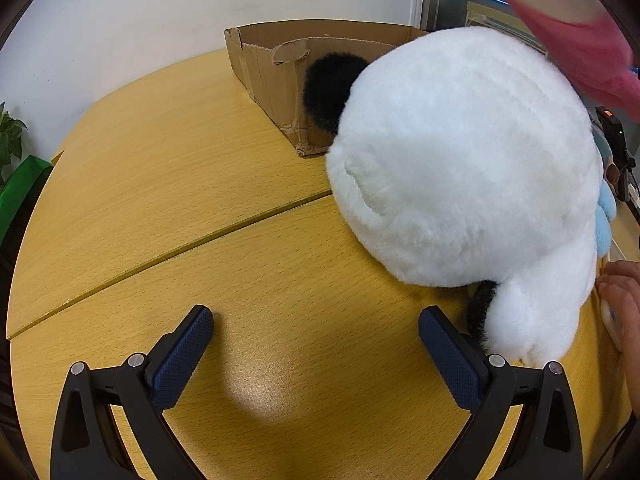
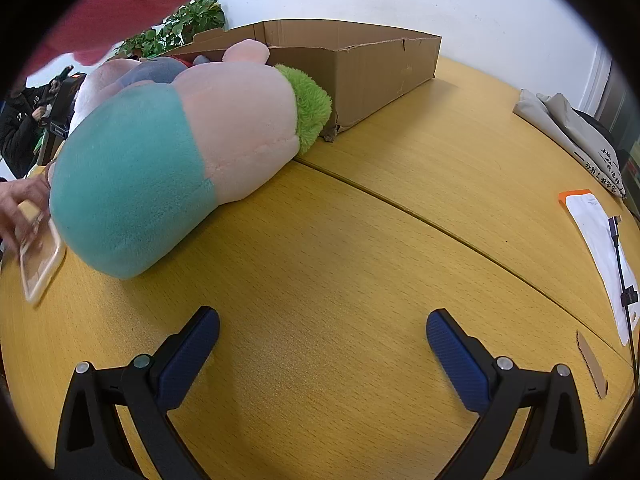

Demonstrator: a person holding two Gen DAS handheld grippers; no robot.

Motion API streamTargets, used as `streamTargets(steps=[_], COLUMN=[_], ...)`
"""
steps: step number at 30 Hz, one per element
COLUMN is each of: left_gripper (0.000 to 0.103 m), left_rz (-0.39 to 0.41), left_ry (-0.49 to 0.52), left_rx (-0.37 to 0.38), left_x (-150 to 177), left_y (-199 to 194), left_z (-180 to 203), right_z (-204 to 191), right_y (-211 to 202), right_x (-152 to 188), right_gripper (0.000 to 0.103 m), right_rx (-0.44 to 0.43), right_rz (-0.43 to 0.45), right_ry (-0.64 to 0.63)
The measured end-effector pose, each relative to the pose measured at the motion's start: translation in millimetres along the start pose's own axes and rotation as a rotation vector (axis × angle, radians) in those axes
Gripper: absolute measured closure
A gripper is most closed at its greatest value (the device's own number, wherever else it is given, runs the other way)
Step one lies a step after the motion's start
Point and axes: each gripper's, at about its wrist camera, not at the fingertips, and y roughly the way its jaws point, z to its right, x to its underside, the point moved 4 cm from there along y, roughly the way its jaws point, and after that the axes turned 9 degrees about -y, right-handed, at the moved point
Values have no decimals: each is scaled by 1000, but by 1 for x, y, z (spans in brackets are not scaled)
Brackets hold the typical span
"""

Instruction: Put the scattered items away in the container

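A big white plush toy with black ears (image 1: 464, 160) lies on the yellow wooden table (image 1: 192, 184), leaning against the cardboard box (image 1: 272, 76) behind it. My left gripper (image 1: 316, 332) is open just in front of it, its right finger close to the toy's white paw. In the right wrist view a pink and teal plush toy with a green fuzzy collar (image 2: 180, 156) rests on the table (image 2: 400, 200) against the same box (image 2: 360, 64), which holds more soft toys. My right gripper (image 2: 322, 334) is open and empty, lower right of that toy.
A hand (image 1: 624, 300) sits at the table's right edge; the same hand (image 2: 20, 200) holds a phone (image 2: 40, 260) by the teal toy. A red sleeve (image 1: 580, 32) crosses above. A folded cloth bag (image 2: 572, 136), white paper (image 2: 604, 248) and a cable lie right. Potted plant (image 2: 180, 28) behind.
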Motion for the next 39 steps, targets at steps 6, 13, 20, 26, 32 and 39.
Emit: streamTargets(steps=[6,13,20,26,32,39], left_gripper=[0,0,0,0,0,0], left_rz=[0,0,0,0,0,4], left_ry=[0,0,0,0,-2,-42], left_rx=[0,0,-1,0,-3,-30], left_x=[0,0,0,0,-2,-2], left_y=[0,0,0,0,3,4], left_z=[0,0,0,0,3,8], right_z=[0,0,0,0,0,0], right_y=[0,1,0,-1,-1,1], right_x=[0,0,1,2,1,-2], right_gripper=[0,0,0,0,0,0], right_rx=[0,0,0,-1,0,13], right_rz=[0,0,1,1,1,-3], right_ry=[0,0,0,0,0,21])
